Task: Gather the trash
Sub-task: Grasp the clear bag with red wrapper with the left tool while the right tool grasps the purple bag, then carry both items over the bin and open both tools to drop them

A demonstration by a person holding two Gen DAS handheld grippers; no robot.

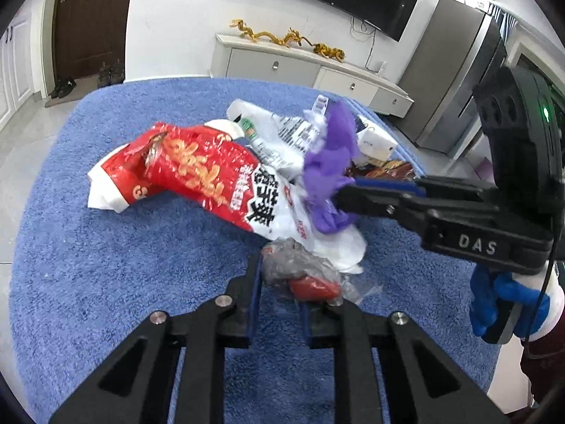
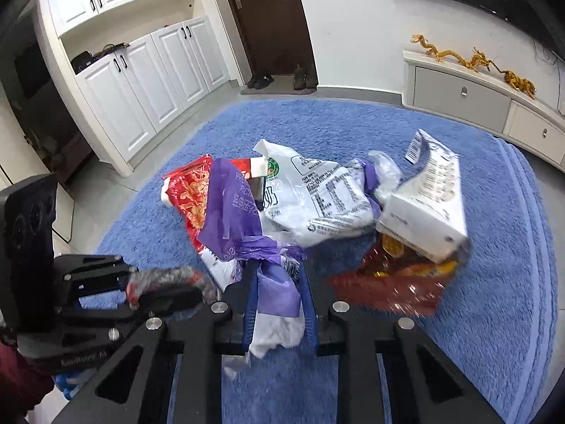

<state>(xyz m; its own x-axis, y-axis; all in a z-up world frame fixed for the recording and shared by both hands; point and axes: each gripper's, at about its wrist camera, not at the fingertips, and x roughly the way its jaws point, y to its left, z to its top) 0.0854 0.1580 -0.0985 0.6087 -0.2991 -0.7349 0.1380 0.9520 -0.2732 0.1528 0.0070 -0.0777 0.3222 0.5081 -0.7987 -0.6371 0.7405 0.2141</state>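
Note:
A pile of trash lies on the blue rug: a red snack bag, a white printed plastic bag, a white carton and a brown-red wrapper. My left gripper is shut on a crumpled clear wrapper with a red end. My right gripper, which also shows in the left wrist view, is shut on a purple plastic bag that stretches up over the pile. The left gripper also shows at the lower left of the right wrist view.
The rug lies on a tiled floor. A low white TV cabinet with gold dragon figures stands behind, under a wall TV. A brown door with shoes and white cupboards stand at the left. A steel fridge stands at the right.

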